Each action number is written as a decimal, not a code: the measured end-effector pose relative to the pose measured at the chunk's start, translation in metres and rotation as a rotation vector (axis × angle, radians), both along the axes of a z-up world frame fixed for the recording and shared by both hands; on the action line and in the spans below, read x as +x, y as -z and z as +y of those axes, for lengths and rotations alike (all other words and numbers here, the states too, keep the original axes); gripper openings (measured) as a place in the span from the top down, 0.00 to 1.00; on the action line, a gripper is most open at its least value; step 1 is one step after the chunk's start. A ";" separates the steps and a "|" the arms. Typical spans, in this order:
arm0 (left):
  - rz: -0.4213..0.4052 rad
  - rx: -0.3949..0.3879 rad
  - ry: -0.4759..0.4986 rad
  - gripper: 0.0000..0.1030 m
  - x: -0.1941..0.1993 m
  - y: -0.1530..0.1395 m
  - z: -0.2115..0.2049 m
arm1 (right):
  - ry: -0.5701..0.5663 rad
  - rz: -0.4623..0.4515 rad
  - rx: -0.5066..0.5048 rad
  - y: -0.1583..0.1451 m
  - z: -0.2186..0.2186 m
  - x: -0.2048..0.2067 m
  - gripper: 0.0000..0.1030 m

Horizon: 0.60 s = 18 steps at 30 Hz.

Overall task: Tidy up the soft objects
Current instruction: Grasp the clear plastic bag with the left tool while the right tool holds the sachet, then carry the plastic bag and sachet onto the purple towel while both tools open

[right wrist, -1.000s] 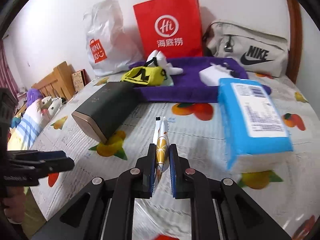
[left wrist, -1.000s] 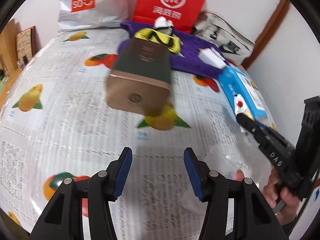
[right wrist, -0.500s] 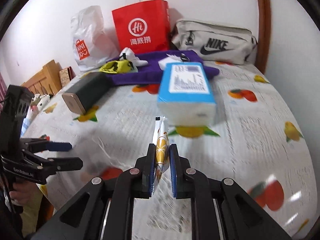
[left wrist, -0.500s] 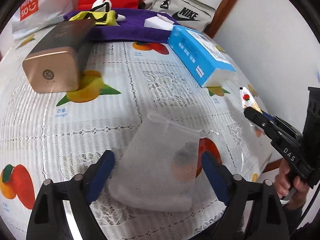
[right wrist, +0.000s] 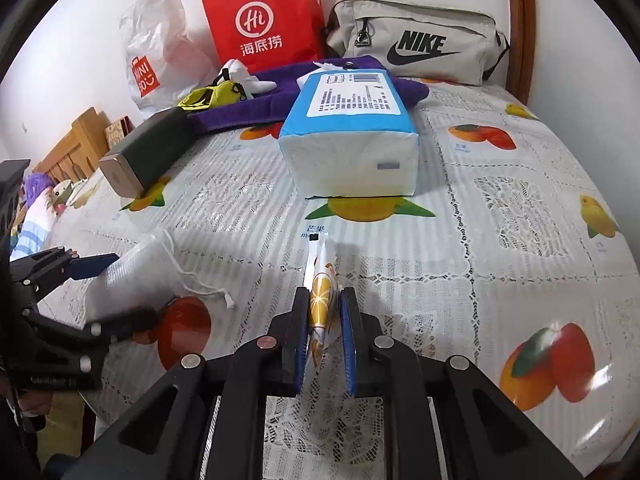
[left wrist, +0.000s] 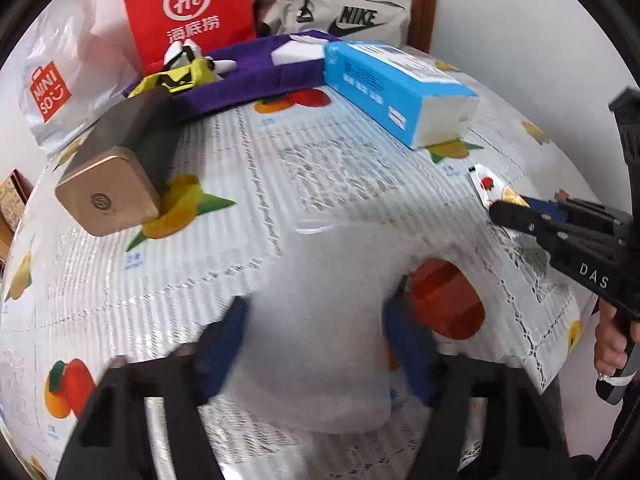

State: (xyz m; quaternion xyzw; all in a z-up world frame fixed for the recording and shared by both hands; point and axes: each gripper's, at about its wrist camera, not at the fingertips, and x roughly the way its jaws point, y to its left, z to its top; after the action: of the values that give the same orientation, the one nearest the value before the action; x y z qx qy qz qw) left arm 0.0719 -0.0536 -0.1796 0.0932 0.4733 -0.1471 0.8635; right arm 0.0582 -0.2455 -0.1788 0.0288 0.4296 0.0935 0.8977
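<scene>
A white drawstring pouch [left wrist: 320, 320] lies on the fruit-print tablecloth near the front edge. My left gripper [left wrist: 316, 328] is open, its blue pads on either side of the pouch, blurred by motion. It shows in the right wrist view [right wrist: 108, 292] around the pouch [right wrist: 136, 276]. My right gripper [right wrist: 324, 320] is shut on a small fruit-print sachet [right wrist: 320, 300], held just above the cloth; the sachet also shows in the left wrist view [left wrist: 492, 190].
A blue tissue pack [right wrist: 352, 136], a dark box with a gold end [right wrist: 148, 152], a purple cloth [right wrist: 256, 104] with a yellow item and white items, a red bag [right wrist: 264, 16], a Miniso bag [right wrist: 156, 48] and a Nike bag [right wrist: 416, 40] stand behind.
My left gripper has moved forward so its open fingers now flank the pouch. My right gripper has lowered toward the cloth, still shut on the sachet.
</scene>
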 end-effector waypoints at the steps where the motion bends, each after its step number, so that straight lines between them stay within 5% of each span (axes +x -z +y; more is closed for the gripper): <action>1: -0.004 -0.002 -0.009 0.63 0.002 -0.001 0.003 | 0.000 0.001 0.001 0.000 0.000 0.001 0.84; 5: 0.022 -0.034 -0.055 0.92 0.014 -0.003 0.021 | -0.001 0.006 0.002 0.000 0.002 0.007 0.84; 8: 0.068 -0.111 -0.087 0.93 0.023 -0.003 0.039 | 0.001 0.013 0.005 -0.001 0.002 0.012 0.84; 18: 0.049 -0.123 -0.260 0.93 0.038 -0.024 0.096 | -0.015 0.045 0.002 -0.013 0.003 0.025 0.85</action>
State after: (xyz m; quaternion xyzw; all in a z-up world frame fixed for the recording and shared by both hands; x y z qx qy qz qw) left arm 0.1101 0.0426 -0.1558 -0.0259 0.4923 -0.0649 0.8676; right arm 0.0827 -0.2423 -0.1658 0.0286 0.4497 0.0999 0.8871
